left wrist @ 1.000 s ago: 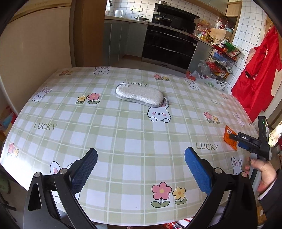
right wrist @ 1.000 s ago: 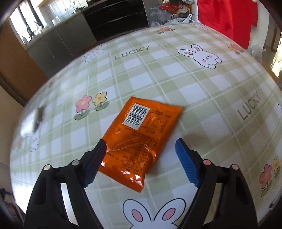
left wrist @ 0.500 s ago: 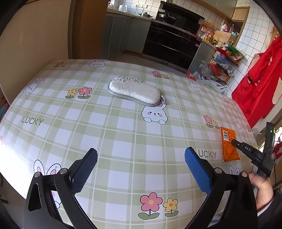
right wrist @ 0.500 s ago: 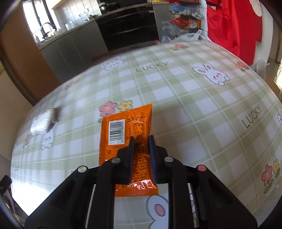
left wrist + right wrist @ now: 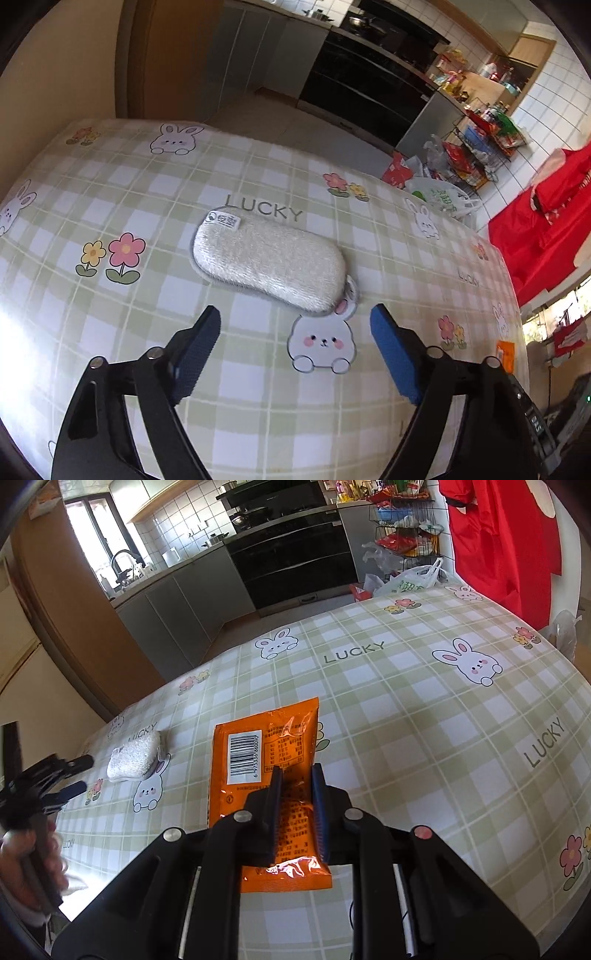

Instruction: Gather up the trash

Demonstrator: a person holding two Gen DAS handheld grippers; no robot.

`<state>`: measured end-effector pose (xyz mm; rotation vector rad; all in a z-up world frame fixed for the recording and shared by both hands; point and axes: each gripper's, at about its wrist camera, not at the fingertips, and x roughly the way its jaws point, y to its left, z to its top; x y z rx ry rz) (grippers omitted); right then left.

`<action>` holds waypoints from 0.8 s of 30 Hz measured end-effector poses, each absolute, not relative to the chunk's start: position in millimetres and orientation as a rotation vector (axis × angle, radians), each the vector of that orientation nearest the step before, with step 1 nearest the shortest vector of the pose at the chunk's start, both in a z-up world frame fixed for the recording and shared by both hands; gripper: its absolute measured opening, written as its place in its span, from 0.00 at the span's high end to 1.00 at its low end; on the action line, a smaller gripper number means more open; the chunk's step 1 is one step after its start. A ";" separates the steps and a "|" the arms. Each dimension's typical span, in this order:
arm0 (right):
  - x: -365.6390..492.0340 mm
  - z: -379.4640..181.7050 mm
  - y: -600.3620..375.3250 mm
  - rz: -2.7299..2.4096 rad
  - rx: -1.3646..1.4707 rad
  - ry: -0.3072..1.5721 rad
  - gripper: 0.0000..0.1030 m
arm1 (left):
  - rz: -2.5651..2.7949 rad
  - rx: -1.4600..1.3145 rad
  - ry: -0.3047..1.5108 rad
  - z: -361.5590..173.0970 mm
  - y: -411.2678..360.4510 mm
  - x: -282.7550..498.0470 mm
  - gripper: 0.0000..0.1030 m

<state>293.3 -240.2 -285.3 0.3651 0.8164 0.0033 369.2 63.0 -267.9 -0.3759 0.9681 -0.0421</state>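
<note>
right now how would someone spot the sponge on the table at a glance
Start at the table with the green checked cloth printed with rabbits and flowers. Near its middle, just below one "LUCKY" print, lies the sponge, flat, with nothing on it. It is the only fuzzy off-white oval pad there, with a small label at one end; the wrapper is shiny orange.

- orange wrapper [image 5: 271,771]: thin glossy plastic film, crinkled, catches glare
- sponge pad [image 5: 267,260]: fuzzy matt cloth, grey stitched edge
- tablecloth [image 5: 258,413]: smooth vinyl, slight sheen
- right gripper [image 5: 297,805]: matt black plastic, ribbed blue pads, metal pins
</note>
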 end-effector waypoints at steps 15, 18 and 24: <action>301.5 -297.9 -233.2 0.041 0.354 0.834 0.82 | -0.037 -0.382 0.932 -317.7 118.3 425.1 0.49; 302.6 -299.7 -230.9 0.051 0.355 0.836 0.82 | -0.031 -0.374 0.945 -321.8 120.2 432.3 0.52; 302.2 -298.9 -227.7 0.063 0.353 0.834 0.82 | -0.009 -0.365 0.960 -325.3 119.6 440.1 0.51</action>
